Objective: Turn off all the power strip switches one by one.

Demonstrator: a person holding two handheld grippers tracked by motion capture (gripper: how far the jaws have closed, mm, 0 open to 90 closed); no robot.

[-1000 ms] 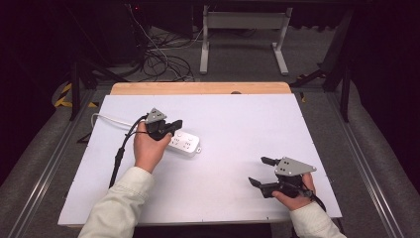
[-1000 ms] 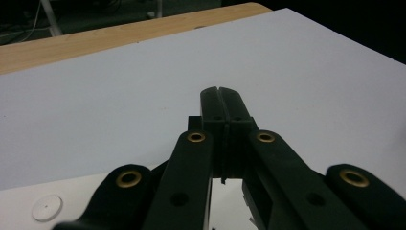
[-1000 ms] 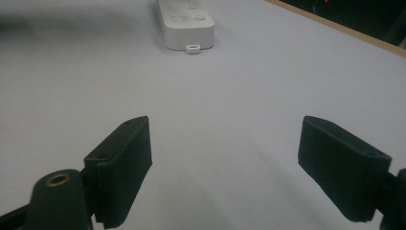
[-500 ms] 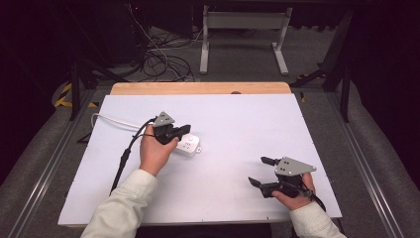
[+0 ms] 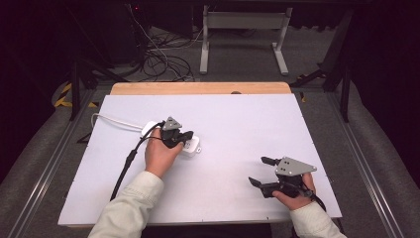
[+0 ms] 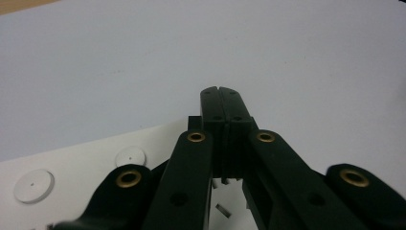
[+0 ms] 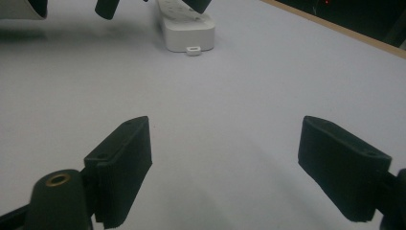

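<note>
A white power strip [image 5: 192, 145] lies left of the table's middle, with its white cord [image 5: 116, 122] running off to the left edge. My left gripper [image 5: 185, 135] is just over the strip's top, jaws pressed together with nothing between them. In the left gripper view its shut tips [image 6: 222, 92] point past the strip's far edge, and the strip's face [image 6: 91, 158] with round socket covers lies beneath. My right gripper [image 5: 256, 170] rests near the front right of the table, open and empty. The right gripper view has its two pads wide apart [image 7: 225, 127], facing the power strip [image 7: 186, 33] far ahead.
The white table top [image 5: 237, 124] has a wooden strip [image 5: 198, 88] along its far edge. A black cable [image 5: 126, 166] trails from my left gripper toward the front left. Metal rails run along both sides of the table, and a stand and loose cables sit on the floor behind.
My left hand has moved a little to the right and lower, bringing its shut gripper down over the power strip. The right hand has stayed put.
</note>
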